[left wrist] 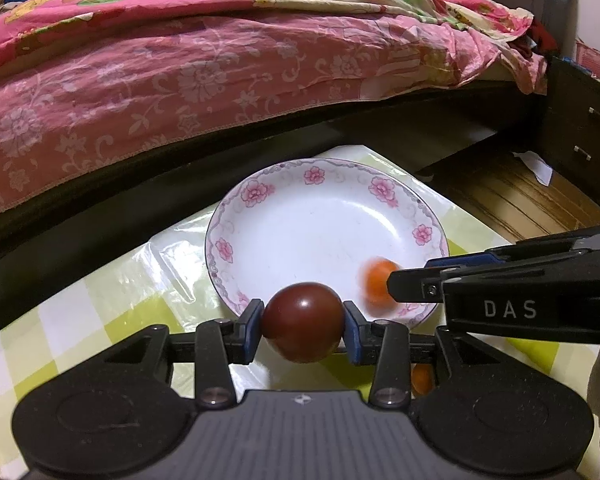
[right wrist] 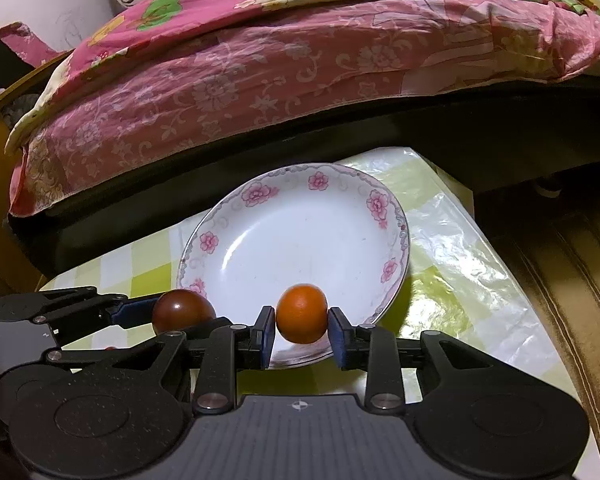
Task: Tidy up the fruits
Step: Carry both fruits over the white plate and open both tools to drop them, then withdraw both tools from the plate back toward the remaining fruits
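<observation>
The dark red fruit (left wrist: pixel 303 322), round and glossy, perhaps a plum or dark tomato, sits clamped between the blue pads of the left gripper (left wrist: pixel 303 326), its sides pressed against both pads. Just ahead of those fingertips lies the near rim of the flowered plate (left wrist: pixel 236 204), so the fruit hangs at the plate's edge and not yet over its white well.

The orange fruit (right wrist: pixel 302 314), a small tangerine by the look of it, sits between the pads of the right gripper (right wrist: pixel 302 330). That claw is closed about as far as the fruit's width; the left pad touches the skin, while a thin gap seems to show at the right pad, so whether the grip is firm or just loosening I cannot tell. From the left wrist view the orange fruit is blurred, above the plate's right portion.

In my judgement the step in hand is delivery: both fruits brought to the plate, neither resting in it. The next move calls for carrying each claw forward over the well, lowering, then opening gently so the round fruits do not roll off.

Beside the left claw's right finger another orange fruit (left wrist: pixel 421 380) peeks out on the chequered tablecloth (left wrist: pixel 100 300). Beyond the plate stands a bed with a pink floral cover (left wrist: pixel 180 80).
</observation>
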Motion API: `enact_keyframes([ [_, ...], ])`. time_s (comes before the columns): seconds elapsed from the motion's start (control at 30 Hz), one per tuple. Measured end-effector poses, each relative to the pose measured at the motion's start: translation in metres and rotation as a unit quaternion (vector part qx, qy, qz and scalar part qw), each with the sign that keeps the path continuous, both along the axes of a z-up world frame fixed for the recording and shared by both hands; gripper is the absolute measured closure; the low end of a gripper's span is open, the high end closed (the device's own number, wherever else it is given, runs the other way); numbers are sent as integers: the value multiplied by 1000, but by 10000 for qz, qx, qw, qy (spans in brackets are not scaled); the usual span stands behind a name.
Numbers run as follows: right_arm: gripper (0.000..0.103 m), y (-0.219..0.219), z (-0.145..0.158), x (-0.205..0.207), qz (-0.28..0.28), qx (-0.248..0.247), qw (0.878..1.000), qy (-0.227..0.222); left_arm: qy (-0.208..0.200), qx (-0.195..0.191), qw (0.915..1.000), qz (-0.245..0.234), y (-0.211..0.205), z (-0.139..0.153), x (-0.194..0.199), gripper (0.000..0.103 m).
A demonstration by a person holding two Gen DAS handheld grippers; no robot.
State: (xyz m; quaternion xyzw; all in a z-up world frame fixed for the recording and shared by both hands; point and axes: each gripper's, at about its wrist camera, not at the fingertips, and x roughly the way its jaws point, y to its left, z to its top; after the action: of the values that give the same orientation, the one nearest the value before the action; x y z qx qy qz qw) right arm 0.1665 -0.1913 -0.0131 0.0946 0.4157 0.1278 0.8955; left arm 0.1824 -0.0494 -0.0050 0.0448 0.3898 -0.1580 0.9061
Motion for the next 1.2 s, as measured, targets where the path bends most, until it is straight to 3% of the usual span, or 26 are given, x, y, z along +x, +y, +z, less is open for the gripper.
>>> enact_keyframes([
  [0.67,74,-4,10,-10,-29,47,9999,-110,-140,-54,9997,194,14,15,-9,50],
  [1.2,74,-2,15,-44,230,0,9997,-94,46,18,10000,-10,27,18,-62,49],
])
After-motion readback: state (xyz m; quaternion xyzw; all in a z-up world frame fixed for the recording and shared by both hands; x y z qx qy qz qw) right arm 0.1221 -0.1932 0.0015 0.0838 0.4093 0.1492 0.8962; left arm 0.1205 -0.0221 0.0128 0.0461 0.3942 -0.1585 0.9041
